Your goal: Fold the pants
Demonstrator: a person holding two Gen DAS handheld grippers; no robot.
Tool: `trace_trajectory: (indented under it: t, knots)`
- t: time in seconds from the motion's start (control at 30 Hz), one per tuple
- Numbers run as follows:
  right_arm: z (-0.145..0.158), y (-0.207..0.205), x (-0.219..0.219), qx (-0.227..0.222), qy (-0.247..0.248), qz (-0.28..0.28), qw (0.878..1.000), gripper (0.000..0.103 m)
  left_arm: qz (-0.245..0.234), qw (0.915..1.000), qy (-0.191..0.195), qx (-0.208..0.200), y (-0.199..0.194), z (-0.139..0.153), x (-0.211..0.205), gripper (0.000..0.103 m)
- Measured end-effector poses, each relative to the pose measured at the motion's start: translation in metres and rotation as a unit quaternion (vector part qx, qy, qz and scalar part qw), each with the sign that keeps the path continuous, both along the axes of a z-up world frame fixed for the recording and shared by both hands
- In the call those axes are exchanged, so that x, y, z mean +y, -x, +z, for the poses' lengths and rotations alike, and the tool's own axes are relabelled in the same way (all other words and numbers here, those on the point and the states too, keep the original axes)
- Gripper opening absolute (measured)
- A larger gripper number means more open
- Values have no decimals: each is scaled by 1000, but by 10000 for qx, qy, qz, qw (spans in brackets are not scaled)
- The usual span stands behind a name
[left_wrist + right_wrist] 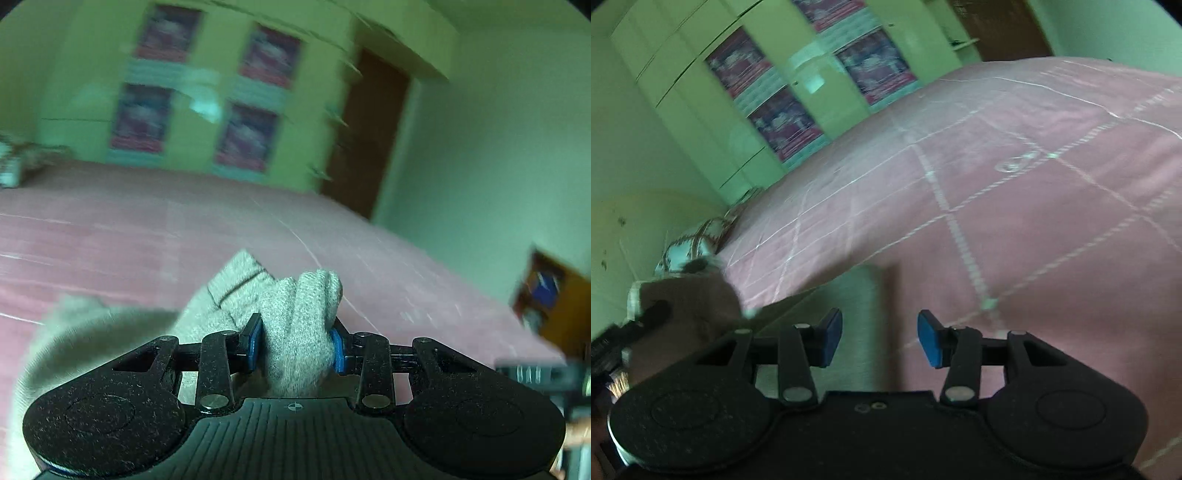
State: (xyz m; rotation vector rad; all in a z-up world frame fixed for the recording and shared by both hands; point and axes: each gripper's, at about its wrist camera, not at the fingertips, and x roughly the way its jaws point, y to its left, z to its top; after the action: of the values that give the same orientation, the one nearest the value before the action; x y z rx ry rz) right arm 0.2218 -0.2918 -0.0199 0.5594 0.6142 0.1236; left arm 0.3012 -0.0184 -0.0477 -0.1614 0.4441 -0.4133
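Observation:
Grey knit pants (pixel 240 284) hang bunched over a pink bedspread (pixel 147 229). My left gripper (pixel 295 332) is shut on a thick fold of them, its blue pads pressing the cloth from both sides, and more grey cloth trails off blurred to the lower left. In the right wrist view my right gripper (pixel 880 330) stands open, its blue pads (pixel 929 343) apart and touching nothing. A blurred grey strip of the pants (pixel 849 291) lies behind and below the gap. It runs left toward a dark bunched mass (pixel 687 306) at the frame's edge.
The pink checked bedspread (pixel 1034 221) fills most of both views. Beyond the bed stand a green wardrobe (pixel 207 103) with patterned panels and a brown door (pixel 365 140). A patterned pillow (pixel 690 243) lies at the bed's far left. A brown shelf (pixel 554 295) stands at the right.

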Motion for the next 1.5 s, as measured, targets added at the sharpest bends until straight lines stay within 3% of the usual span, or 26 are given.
trace_trajectory:
  t: [0.07, 0.13, 0.23, 0.37, 0.5, 0.7, 0.8, 1.1, 1.2, 1.3, 1.37, 1.43, 1.5]
  knots:
    - [-5, 1, -12, 53, -107, -67, 9999, 40, -262, 9984, -82, 502, -3, -17, -31, 49]
    - [-8, 2, -19, 106, -200, -67, 9997, 41, -460, 9979, -34, 454, 10, -22, -42, 67]
    - [-5, 3, -22, -12, -329, 78, 9994, 44, -207, 9991, 35, 375, 28, -8, -23, 67]
    - [-2, -3, -7, -113, -465, 449, 9978, 44, 302, 9994, 159, 115, 59, 13, 32, 67]
    - [-3, -6, 24, -59, -485, 821, 9954, 44, 997, 9945, -153, 285, 90, 7, 94, 67]
    - [1, -8, 52, -168, -427, 915, 9947, 41, 1797, 9810, -227, 688, 139, -14, 173, 67]
    - [2, -12, 62, 11, -292, 767, 9966, 41, 1855, 9792, -274, 776, 142, -29, 178, 67]
    - [-18, -21, 72, 728, -1215, 400, 9891, 46, 1701, 9809, -401, 854, 117, -44, 163, 67]
    - [-11, -23, 85, 733, -932, 21, 9929, 46, 1657, 9816, -467, 830, 113, -46, 162, 67]
    - [-9, -34, 102, 985, -621, -96, 9931, 60, 1595, 9829, -462, 798, 114, -45, 161, 67]
    - [-11, -41, 112, 973, -427, 153, 9942, 33, 1531, 9838, -478, 801, 114, -45, 159, 67]
    - [-1, -39, 112, 707, -541, 338, 9955, 22, 1408, 9853, -542, 796, 112, -44, 154, 67]
    - [18, -29, 109, 149, -867, 525, 9947, 21, 1318, 9864, -632, 750, 108, -44, 147, 67]
